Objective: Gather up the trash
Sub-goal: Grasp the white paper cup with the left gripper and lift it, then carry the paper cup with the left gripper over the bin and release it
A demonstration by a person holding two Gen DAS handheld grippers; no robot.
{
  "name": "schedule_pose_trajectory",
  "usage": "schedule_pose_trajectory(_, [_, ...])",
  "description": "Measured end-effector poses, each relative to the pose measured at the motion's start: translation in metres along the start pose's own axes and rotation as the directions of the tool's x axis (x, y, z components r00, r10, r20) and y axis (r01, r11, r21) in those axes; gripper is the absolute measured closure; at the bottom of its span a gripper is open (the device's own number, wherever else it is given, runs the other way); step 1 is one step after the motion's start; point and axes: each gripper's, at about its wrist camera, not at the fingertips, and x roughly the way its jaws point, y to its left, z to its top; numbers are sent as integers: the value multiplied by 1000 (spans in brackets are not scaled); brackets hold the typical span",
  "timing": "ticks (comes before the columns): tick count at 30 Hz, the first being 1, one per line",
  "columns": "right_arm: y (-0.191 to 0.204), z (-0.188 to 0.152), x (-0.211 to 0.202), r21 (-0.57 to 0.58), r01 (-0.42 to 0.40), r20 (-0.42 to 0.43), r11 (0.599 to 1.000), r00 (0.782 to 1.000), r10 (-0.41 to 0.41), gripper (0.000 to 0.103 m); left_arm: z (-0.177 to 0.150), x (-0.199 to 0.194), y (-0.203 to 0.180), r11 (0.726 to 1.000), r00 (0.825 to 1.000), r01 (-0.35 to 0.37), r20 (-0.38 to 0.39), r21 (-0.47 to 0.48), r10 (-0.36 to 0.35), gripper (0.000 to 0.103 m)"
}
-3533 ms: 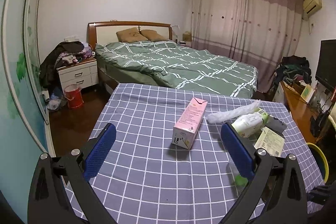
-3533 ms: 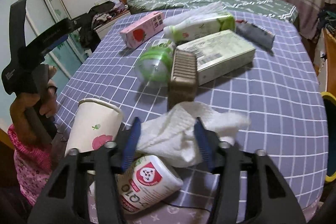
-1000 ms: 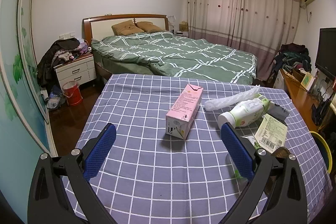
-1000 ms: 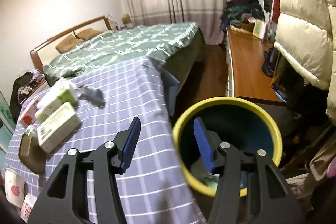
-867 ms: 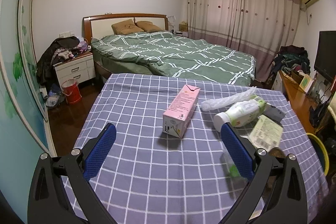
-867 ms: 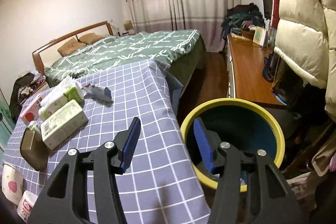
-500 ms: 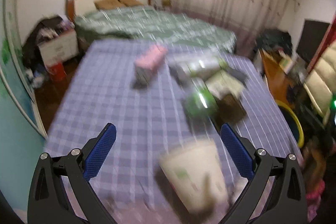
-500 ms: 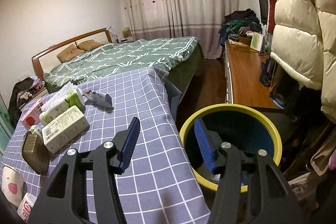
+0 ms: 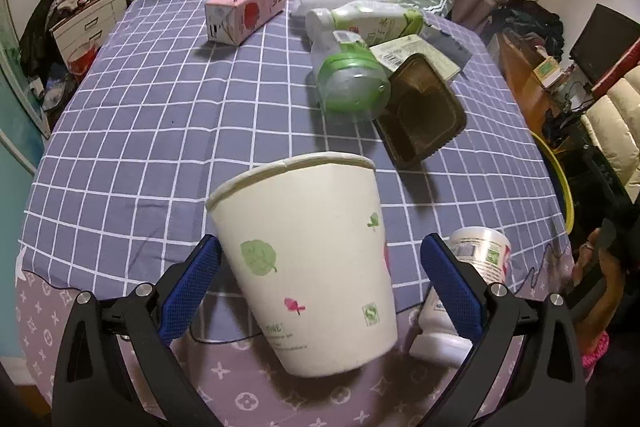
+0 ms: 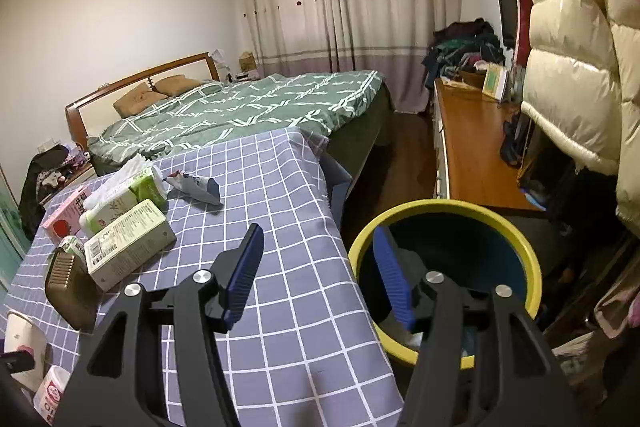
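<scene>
Squarely between the spread blue pads of the left gripper stands a white paper cup, upright and slightly tilted, rim up, at the near edge of the checked tablecloth; neither pad appears to touch it. Well apart, the right gripper hovers by the yellow-rimmed bin, its empty jaws having just been widening. By this reading, the cup falls to the left hand.
</scene>
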Motion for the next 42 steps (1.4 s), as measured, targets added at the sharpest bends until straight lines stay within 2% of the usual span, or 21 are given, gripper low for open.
schedule_pose_trajectory(4, [-2, 0, -1, 6, -13, 1, 1000, 1000, 13, 48, 5, 6, 5, 1000, 1000, 17, -10, -10, -17, 7])
schedule_pose_trajectory(6, [-2, 0, -1, 3, -17, 2, 1000, 1000, 17, 47, 6, 8, 6, 1000, 1000, 18, -17, -8, -18, 13])
schedule_pose_trajectory(8, [-1, 0, -1, 3, -20, 2, 1000, 1000, 20, 47, 7, 10, 5, 1000, 999, 28, -30, 2, -28, 27])
schedule_pose_trajectory(11, [-3, 1, -1, 5, -22, 2, 1000, 1000, 22, 47, 8, 11, 3, 999, 999, 42, -33, 17, -42, 34])
schedule_pose_trajectory(19, [-4, 2, -4, 9, -25, 24, 1000, 999, 25, 46, 13, -12, -3, 998, 998, 9, 61, 64, -13, 38])
schedule_pose_trajectory(22, [-9, 1, -10, 23, -38, 45, 999, 998, 37, 42, 19, -28, -8, 996, 994, 2, 107, 90, -11, 38])
schedule_pose_trajectory(27, [-30, 2, -25, 63, -31, 71, 998, 997, 26, 42, 37, -52, -32, 987, 984, 23, 173, 157, -50, 38])
schedule_pose_trajectory(31, [-59, 6, -43, 84, 35, 110, 996, 993, -44, 40, 56, -61, -71, 968, 973, 65, 201, 242, -116, 38])
schedule_pose_trajectory(35, [-89, 6, -56, 120, 101, 131, 988, 984, -117, 39, 74, -56, -117, 939, 963, 127, 187, 319, -194, 38])
schedule_pose_trajectory(38, [-108, 5, -61, 144, 135, 135, 980, 979, -155, 39, 85, -46, -159, 906, 955, 181, 150, 382, -254, 38])
schedule_pose_trajectory(42, [-127, 0, -70, 161, 166, 144, 973, 971, -190, 39, 98, -24, -221, 847, 944, 260, 60, 463, -323, 38])
